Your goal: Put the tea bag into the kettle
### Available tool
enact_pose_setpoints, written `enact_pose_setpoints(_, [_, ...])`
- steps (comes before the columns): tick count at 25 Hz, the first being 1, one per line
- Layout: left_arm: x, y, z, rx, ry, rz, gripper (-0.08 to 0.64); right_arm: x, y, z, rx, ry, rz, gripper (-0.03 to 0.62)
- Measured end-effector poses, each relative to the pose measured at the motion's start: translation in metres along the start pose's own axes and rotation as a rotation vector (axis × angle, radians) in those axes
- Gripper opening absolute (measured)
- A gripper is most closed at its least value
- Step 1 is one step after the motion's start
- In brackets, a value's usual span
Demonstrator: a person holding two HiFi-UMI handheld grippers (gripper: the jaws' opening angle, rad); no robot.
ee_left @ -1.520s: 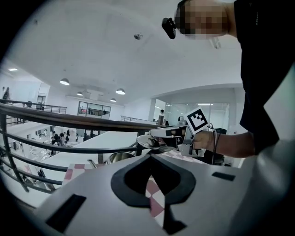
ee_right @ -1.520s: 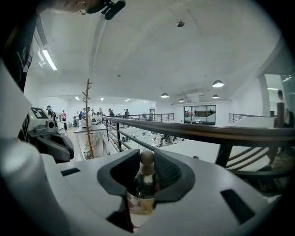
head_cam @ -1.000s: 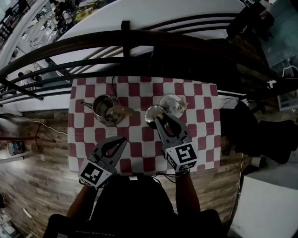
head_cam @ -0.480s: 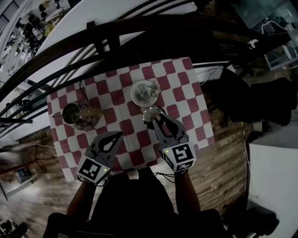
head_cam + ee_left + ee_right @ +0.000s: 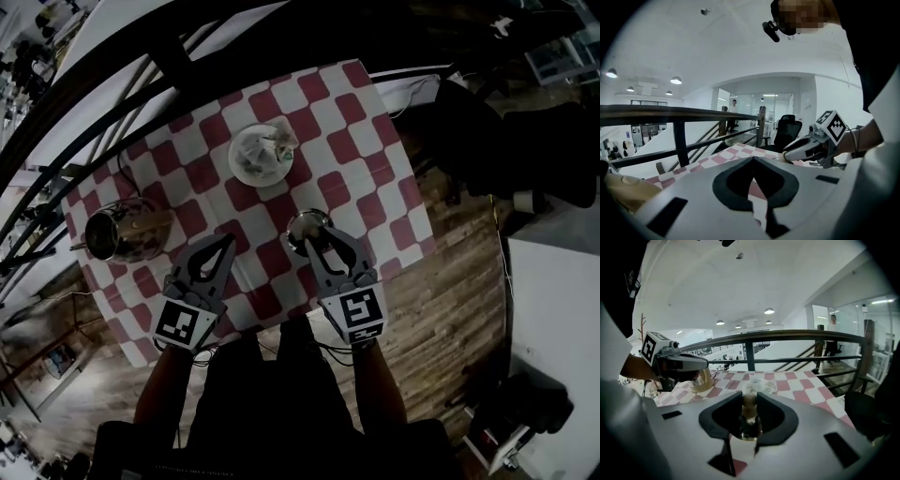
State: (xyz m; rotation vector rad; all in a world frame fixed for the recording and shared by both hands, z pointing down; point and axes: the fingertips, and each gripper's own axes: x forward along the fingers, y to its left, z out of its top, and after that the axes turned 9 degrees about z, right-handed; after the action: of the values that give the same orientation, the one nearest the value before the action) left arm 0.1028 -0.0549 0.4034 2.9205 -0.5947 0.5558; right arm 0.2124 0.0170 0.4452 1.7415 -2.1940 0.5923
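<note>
The metal kettle (image 5: 117, 232) with a tan handle stands lidless at the table's left. The tea bag (image 5: 277, 148) lies on a small white plate (image 5: 246, 167) at the far middle. My right gripper (image 5: 322, 242) is shut on the knob (image 5: 749, 401) of the kettle lid (image 5: 307, 228), which hangs over the checkered cloth (image 5: 349, 141) near the table's front. In the right gripper view the plate with the tea bag (image 5: 759, 386) lies straight ahead. My left gripper (image 5: 228, 242) is shut and empty, just right of the kettle; its tips (image 5: 752, 159) touch.
A dark railing (image 5: 103, 103) runs along the far side of the table. A black office chair (image 5: 525, 141) stands off the table's right end. Wooden floor (image 5: 450, 281) lies beyond the near right edge. In the left gripper view my right gripper (image 5: 806, 145) shows at the right.
The head view has swung, so the kettle and plate slide left and upward in the picture. My right gripper still holds the lid, now farther from the plate. The left gripper stays shut.
</note>
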Motion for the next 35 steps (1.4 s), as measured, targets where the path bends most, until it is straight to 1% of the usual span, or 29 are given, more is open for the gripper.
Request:
enact_pose_setpoints(3, [0.018, 0.002, -0.015, 0.011, 0.009, 0.002, 0.005, 0.009, -0.005, -0.025, 0.006, 0.033, 0.004, 0.106])
enact_pose_setpoints(8, [0.037, 0.000, -0.032, 0.007, 0.028, -0.018, 0.005, 0.024, -0.007, -0.063, 0.022, 0.088, 0.013, 0.106])
enact_pose_setpoints(14, [0.043, -0.004, -0.053, 0.012, 0.060, -0.047, 0.005, 0.031, -0.002, -0.088, 0.031, 0.129, 0.026, 0.107])
enact_pose_setpoints(18, [0.045, -0.009, -0.064, 0.012, 0.074, -0.059, 0.005, 0.036, 0.000, -0.092, 0.024, 0.131, 0.035, 0.106])
enact_pose_setpoints(21, [0.043, -0.013, -0.070, 0.012, 0.090, -0.066, 0.005, 0.038, 0.001, -0.097, 0.030, 0.152, 0.048, 0.107])
enact_pose_setpoints(27, [0.041, -0.011, -0.066, -0.001, 0.073, -0.063, 0.005, 0.036, 0.000, -0.105, 0.033, 0.163, 0.058, 0.109])
enact_pose_setpoints(31, [0.035, -0.008, -0.054, 0.005, 0.047, -0.052, 0.005, 0.031, -0.005, -0.090, 0.025, 0.153, 0.045, 0.109])
enact_pose_setpoints(35, [0.018, 0.002, -0.031, -0.021, 0.021, -0.023, 0.005, 0.029, -0.010, -0.062, 0.007, 0.139, 0.028, 0.109])
